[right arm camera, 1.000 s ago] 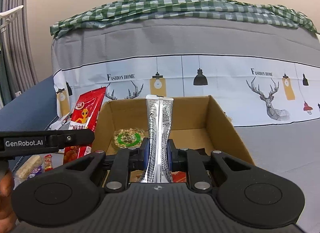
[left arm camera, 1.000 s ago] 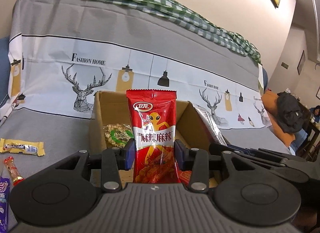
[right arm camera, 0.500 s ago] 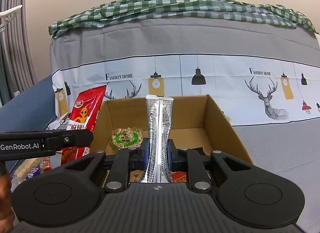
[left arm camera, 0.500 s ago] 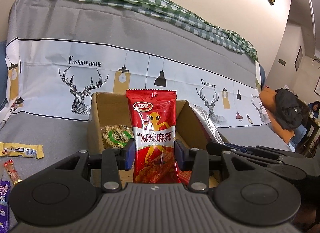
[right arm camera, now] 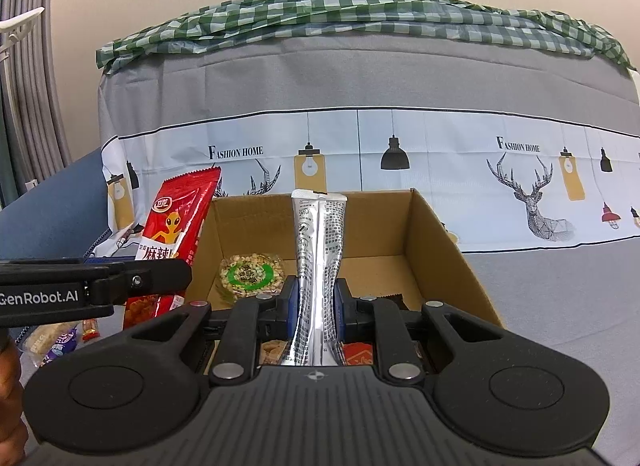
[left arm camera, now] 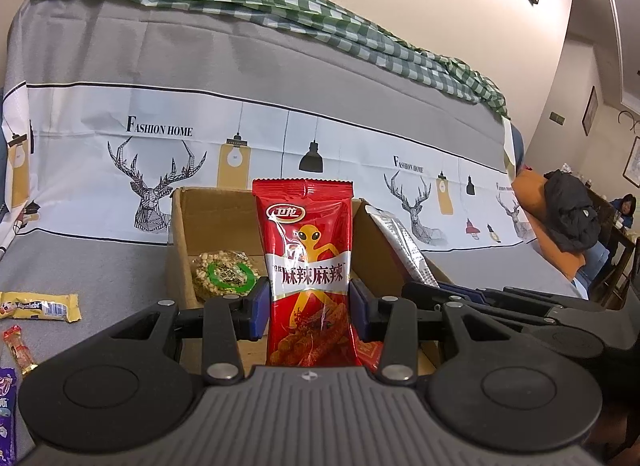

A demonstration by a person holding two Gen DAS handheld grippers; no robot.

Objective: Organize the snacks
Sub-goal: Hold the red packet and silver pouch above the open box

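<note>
The left tool (left arm camera: pixel 308 308) is clamped on a red snack packet (left arm camera: pixel 308 266), its blue pads pressed against the packet's two sides about halfway up. The packet stands upright between them, its crimped top edge above the far wall of the cardboard box (left arm camera: pixel 188 234). The right tool (right arm camera: pixel 314 300) is closed tight on a silver foil packet (right arm camera: pixel 318 250), which is pinched narrow where the pads meet it and flares out above and below. That packet also stands upright, in front of the open box as the right wrist view shows it.

The box sits on a grey sofa seat (right arm camera: pixel 560 298), open at the top, with its side walls rising on the left and right. Inside it a round clear pack of nuts with a green label (right arm camera: pixel 250 274) lies near the back left corner; more red and tan wrappers lie at the near end, partly hidden by the tools. The box floor toward the back right is bare cardboard.

In the right wrist view, the left tool's black arm reaches in from the left edge, just outside the box's left wall. On the seat left of the box lie a yellow bar (left arm camera: pixel 38 306), a small red sweet (left arm camera: pixel 18 350) and a purple wrapper (left arm camera: pixel 6 398), well apart from the box. The seat to the right of the box is open grey cloth.
</note>
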